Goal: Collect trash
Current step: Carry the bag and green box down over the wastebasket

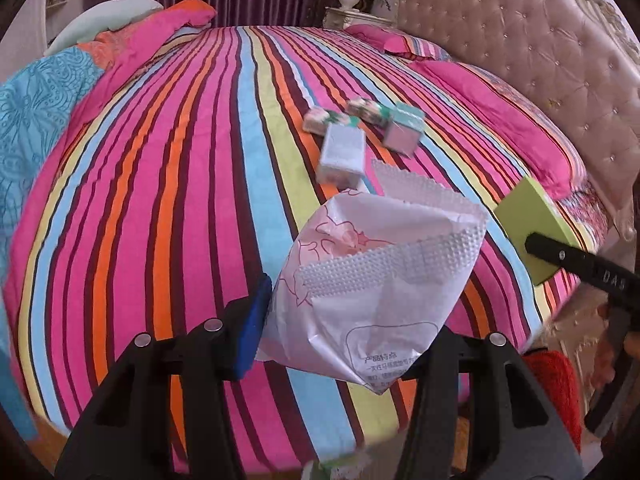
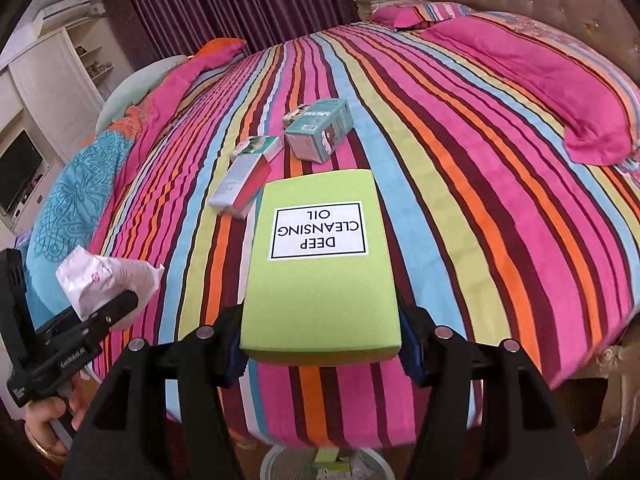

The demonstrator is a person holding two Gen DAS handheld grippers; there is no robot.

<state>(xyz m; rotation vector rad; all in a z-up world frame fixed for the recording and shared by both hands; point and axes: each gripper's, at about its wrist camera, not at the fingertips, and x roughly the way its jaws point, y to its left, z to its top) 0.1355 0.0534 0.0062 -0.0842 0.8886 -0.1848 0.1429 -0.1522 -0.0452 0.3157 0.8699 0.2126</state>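
Clamped between the right gripper fingers, a lime-green cardboard box hangs over the striped bed. Left gripper pinches a white crinkled wrapper. Four small boxes lie clustered beyond.

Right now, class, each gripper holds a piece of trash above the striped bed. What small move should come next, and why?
Probably open the right gripper and drop the green box: it hangs over a white bin already holding packaging. The left gripper grips the white wrapper off to the side, so that can follow.
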